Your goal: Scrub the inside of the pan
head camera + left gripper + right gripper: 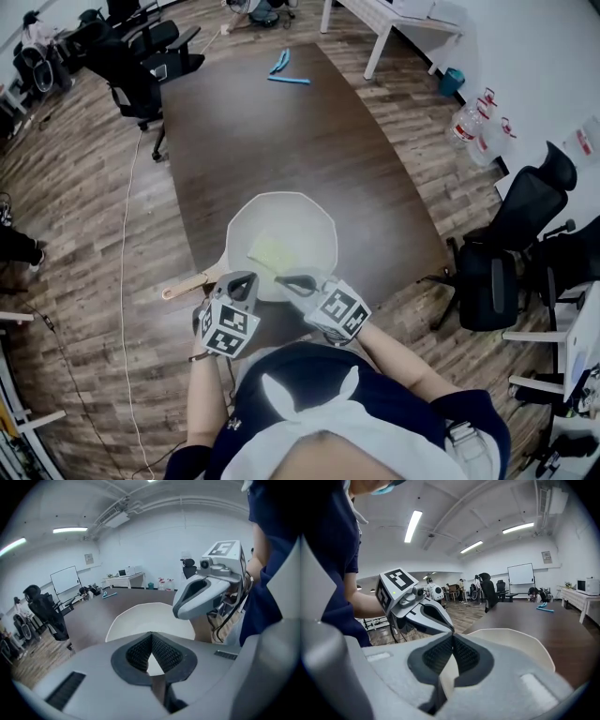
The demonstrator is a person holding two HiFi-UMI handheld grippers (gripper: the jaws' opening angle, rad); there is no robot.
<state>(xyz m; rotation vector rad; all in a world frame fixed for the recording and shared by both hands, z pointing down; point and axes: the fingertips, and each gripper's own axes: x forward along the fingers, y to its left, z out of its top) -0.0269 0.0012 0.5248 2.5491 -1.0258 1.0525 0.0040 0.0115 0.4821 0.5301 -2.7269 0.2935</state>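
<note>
A white, many-sided pan (323, 225) sits near the front edge of the dark wooden table (281, 141), its wooden handle (187, 284) pointing left. A pale yellow sponge (270, 251) lies loose inside it. Both grippers hang side by side just above the pan's near rim, tips turned toward each other. My left gripper (251, 277) is shut with nothing between its jaws, and the pan (140, 618) shows beyond the closed jaws (151, 635). My right gripper (283, 279) is also shut and empty (453, 637), with the pan (515, 641) behind it.
Two blue items (286, 70) lie at the table's far end. Black office chairs stand at the right (506, 253) and back left (141, 66). Water bottles (478, 122) sit by the right wall, and a white desk (394, 19) stands beyond the table.
</note>
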